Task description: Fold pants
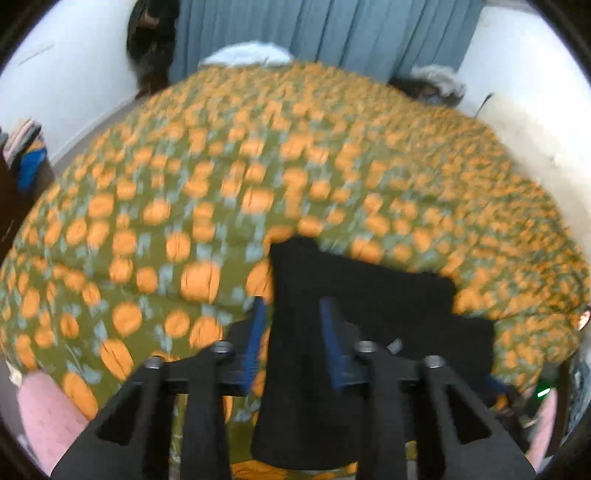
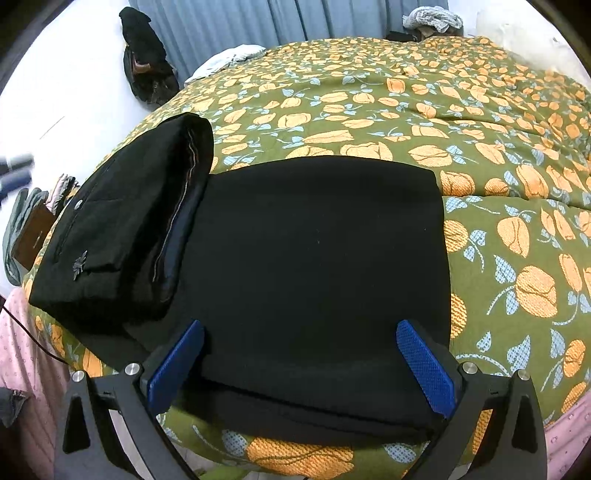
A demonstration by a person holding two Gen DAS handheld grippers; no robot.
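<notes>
Black pants lie folded flat on the flowered bed cover, with the waist end lifted and turned over at the left. My right gripper is open, its blue pads spread wide over the near folded edge, empty. In the blurred left wrist view my left gripper has its blue pads closed on a raised fold of the black pants, held above the cover.
Blue curtains hang behind the bed. A dark bag leans on the white wall at the back left. Light clothes lie at the far bed edge. A pink sheet shows at the near left.
</notes>
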